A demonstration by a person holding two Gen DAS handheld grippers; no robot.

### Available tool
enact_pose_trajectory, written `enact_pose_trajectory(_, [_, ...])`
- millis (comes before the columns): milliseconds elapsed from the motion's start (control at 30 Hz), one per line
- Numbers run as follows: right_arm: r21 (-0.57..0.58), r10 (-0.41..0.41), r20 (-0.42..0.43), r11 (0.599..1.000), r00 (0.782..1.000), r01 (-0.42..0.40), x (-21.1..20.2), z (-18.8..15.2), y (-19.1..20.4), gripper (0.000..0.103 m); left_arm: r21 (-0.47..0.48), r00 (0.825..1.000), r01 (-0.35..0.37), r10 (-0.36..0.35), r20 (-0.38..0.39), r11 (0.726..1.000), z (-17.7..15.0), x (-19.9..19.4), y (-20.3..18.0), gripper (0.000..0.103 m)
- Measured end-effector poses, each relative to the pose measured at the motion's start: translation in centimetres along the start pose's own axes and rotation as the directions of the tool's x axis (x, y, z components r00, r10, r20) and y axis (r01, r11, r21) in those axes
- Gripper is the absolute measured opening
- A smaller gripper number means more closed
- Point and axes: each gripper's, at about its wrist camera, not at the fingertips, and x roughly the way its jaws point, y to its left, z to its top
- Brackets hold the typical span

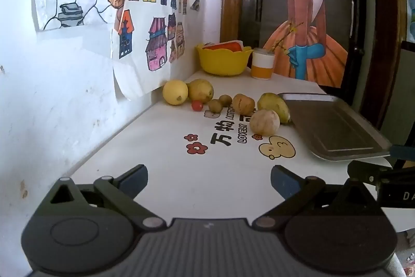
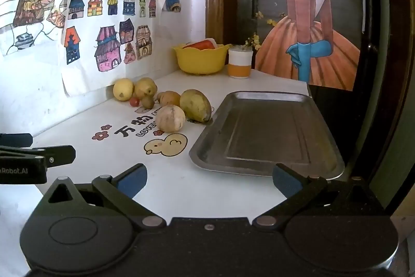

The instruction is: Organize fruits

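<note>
Both the left tongs (image 1: 208, 182) and right tongs (image 2: 209, 181) gape wide with nothing between their pads, over the near part of the white desk (image 1: 181, 181). The fruits huddle toward the far left edge by the wall: a lemon (image 1: 175, 92), a cherry tomato (image 1: 197, 105), a pale round fruit (image 2: 170, 118) and a mango (image 2: 195, 105), its long axis slanting toward the steel tray (image 2: 267, 131) just beside it. The tray's long axis runs near to far along the right edge. One small fruit behind the mango is half hidden in the right view.
</note>
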Motion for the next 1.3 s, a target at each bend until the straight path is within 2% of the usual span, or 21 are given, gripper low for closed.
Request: enact_pose_trajectory(1300, [-0.009, -0.008, -0.008, 1.000, 1.000, 0.008, 0.21, -0.26, 0.08, 0.102, -0.011, 1.000, 0.000, 0.000, -0.014, 1.000, -0.63, 0.30, -0.29, 0.103])
